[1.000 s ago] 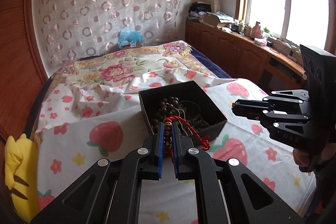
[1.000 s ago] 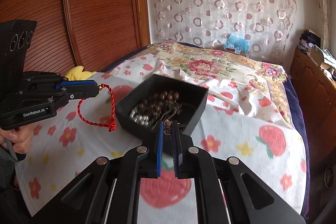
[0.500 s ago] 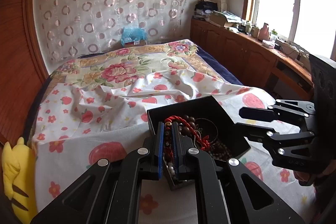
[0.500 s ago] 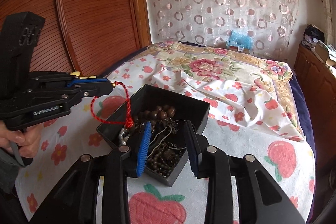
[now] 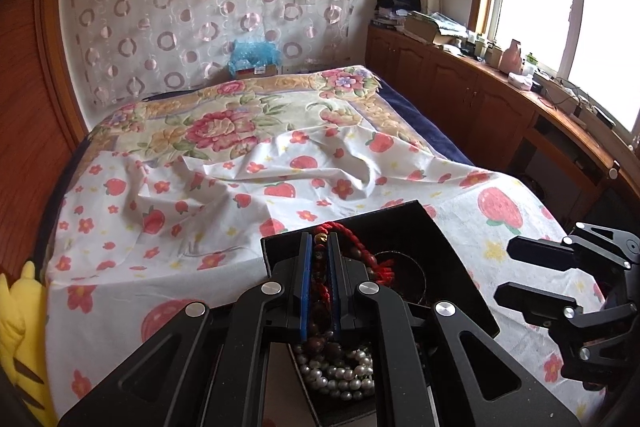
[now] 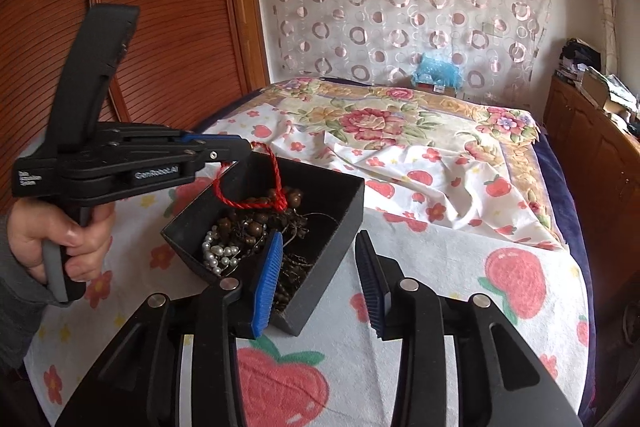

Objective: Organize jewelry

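Left gripper (image 6: 244, 149) pinching red braided cord bracelet (image 6: 256, 187) directly above open black jewelry box (image 6: 344, 211); right gripper (image 6: 320, 283) half-open, empty, straddling its near wall

Matt black box (image 6: 320, 227), twisted red cord bracelet (image 6: 276, 183), glossy pearl strand (image 6: 218, 253), printed cotton sheet (image 6: 440, 267)

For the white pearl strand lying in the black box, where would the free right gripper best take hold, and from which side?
Probably from above. The pearl strand lies bunched at the black box corner nearest the right gripper, whose jaws have just been opening and hold nothing. Walls block any sideways approach. Pinch the top of the clump, clear of the brown beads beside it and the red cord held by the left gripper.
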The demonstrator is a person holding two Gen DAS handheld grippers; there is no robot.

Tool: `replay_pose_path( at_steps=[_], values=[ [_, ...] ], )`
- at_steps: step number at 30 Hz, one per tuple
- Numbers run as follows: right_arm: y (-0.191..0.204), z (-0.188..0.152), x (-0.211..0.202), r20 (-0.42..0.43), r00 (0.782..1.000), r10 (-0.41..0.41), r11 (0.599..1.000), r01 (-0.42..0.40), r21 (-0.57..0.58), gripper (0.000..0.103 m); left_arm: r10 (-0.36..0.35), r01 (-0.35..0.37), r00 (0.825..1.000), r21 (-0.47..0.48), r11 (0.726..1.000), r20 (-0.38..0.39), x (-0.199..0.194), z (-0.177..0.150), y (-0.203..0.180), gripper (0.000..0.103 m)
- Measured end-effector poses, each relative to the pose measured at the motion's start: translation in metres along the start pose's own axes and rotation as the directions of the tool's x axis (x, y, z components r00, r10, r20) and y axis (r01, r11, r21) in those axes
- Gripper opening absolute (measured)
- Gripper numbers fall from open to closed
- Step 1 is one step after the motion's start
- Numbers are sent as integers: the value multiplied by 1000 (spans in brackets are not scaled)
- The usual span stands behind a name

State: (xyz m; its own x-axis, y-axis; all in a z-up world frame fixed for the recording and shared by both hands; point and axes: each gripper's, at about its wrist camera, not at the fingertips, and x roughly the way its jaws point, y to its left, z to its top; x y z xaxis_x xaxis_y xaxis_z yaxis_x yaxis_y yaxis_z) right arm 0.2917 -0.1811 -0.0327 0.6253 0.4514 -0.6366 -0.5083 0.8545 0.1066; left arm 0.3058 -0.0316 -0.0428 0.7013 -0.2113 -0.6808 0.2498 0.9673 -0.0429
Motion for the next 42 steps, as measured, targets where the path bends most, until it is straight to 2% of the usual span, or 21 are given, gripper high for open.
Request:
replay_pose_path(
  at_steps=[5,6,7,9,11,15,17,19,20,26,31,36,42],
  values=[
    [3,-7,-10,11,1000,-27,1000,27,4,46,14,-14,1000,-9,1000,-10,-4,-9,0,7],
    [2,-7,-11,12,999,-37,999,37,7,48,15,-16,1000,-14,1000,-7,-9,-12,0,11],
    [3,-10,-14,15,999,-47,999,47,15,51,16,-16,1000,-17,1000,-6,-11,-14,0,15],
    [3,-14,-18,19,998,-53,998,52,29,52,36,-36,999,-21,999,5,-21,-22,-1,38],
    [5,-19,-24,29,997,-68,997,67,40,55,49,-48,999,-18,999,14,-30,-28,-3,43],
    [12,-28,-39,53,995,-89,995,86,58,66,70,-69,997,-34,997,37,-54,-44,-6,72],
    [17,-31,-50,70,992,-105,993,100,67,75,86,-85,995,-36,996,48,-66,-51,-9,84],
    [21,-35,-61,90,989,-118,991,111,75,86,103,-100,993,-41,994,61,-79,-59,-12,90],
    [24,-36,-66,99,987,-126,990,118,79,87,108,-106,992,-42,994,66,-84,-61,-14,93],
    [33,-43,-96,153,976,-157,984,142,108,100,133,-129,987,-56,990,94,-117,-79,-22,95],
    [37,-44,-118,188,962,-199,975,174,140,100,171,-165,975,-54,985,140,-146,-92,-32,95],
    [44,-50,-141,226,945,-238,967,207,150,100,183,-171,964,-77,982,193,-178,-99,-41,95],
    [53,-59,-162,257,934,-249,964,214,155,100,205,-190,953,-85,978,223,-203,-110,-48,95]
  ],
)
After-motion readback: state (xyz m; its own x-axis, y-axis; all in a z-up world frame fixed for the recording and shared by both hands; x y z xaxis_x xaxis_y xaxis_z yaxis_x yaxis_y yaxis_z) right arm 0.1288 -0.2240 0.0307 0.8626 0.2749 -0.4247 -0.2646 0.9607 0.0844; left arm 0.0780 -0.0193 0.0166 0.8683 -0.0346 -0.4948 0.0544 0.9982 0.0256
